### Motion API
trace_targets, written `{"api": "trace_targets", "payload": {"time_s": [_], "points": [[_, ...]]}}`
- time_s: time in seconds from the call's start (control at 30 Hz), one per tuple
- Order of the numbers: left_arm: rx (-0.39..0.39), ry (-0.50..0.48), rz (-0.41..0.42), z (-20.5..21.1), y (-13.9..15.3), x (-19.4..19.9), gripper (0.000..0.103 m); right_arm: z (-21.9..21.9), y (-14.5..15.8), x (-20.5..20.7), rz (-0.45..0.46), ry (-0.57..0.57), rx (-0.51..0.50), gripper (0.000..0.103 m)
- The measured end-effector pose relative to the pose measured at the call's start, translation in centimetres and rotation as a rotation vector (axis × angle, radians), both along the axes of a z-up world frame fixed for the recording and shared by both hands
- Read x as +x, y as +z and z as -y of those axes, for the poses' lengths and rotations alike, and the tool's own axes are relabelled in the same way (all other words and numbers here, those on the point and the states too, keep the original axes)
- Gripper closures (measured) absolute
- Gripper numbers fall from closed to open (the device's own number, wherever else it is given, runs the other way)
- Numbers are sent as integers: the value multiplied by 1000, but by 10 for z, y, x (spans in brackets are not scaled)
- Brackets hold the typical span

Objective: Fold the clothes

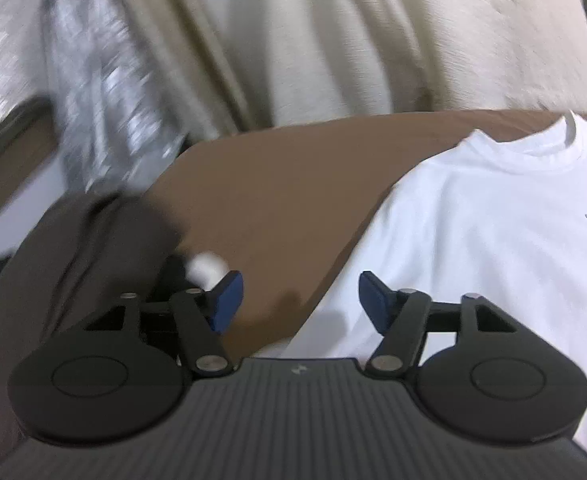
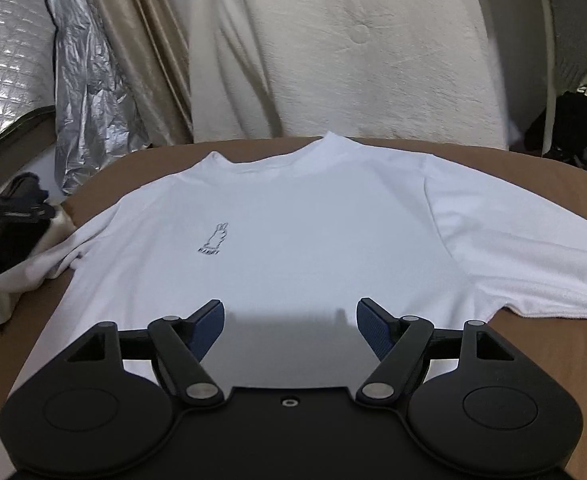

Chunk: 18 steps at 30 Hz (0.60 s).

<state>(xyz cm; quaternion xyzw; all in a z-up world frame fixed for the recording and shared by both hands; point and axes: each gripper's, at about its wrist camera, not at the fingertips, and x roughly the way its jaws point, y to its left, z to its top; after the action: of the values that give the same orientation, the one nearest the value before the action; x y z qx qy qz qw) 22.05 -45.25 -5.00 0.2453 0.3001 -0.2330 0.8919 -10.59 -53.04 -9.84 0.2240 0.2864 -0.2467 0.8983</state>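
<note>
A white T-shirt (image 2: pixel 313 248) with a small rabbit print (image 2: pixel 215 238) lies spread face up on a brown surface (image 2: pixel 553 360), collar away from me. Its right sleeve (image 2: pixel 533 268) lies flat; its left sleeve (image 2: pixel 41 264) is bunched and hangs over the left edge. My right gripper (image 2: pixel 289 330) hovers open over the shirt's lower middle, nothing between its blue pads. In the left wrist view the same shirt (image 1: pixel 473 240) fills the right side. My left gripper (image 1: pixel 299 300) is open above the shirt's left edge and the bare brown surface (image 1: pixel 261 184).
A cream blanket (image 2: pixel 353 60) and a silver foil sheet (image 2: pixel 89 92) hang behind the surface. A dark cloth (image 1: pixel 77 240) lies at the left edge in the left wrist view. Dark clothes (image 2: pixel 573 128) pile at the far right. The left gripper (image 2: pixel 9 208) shows at the right wrist view's left edge.
</note>
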Motion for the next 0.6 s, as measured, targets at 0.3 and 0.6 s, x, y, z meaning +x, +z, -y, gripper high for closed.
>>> {"api": "trace_targets", "payload": {"time_s": [0.3,0.6], "points": [[63,201,24,-152,7,-45,26,-26,13,-9,38,-4,51,25],[121,282,-46,-191,-69,-56,27,-49,12,-8,6,45,11,25]]}}
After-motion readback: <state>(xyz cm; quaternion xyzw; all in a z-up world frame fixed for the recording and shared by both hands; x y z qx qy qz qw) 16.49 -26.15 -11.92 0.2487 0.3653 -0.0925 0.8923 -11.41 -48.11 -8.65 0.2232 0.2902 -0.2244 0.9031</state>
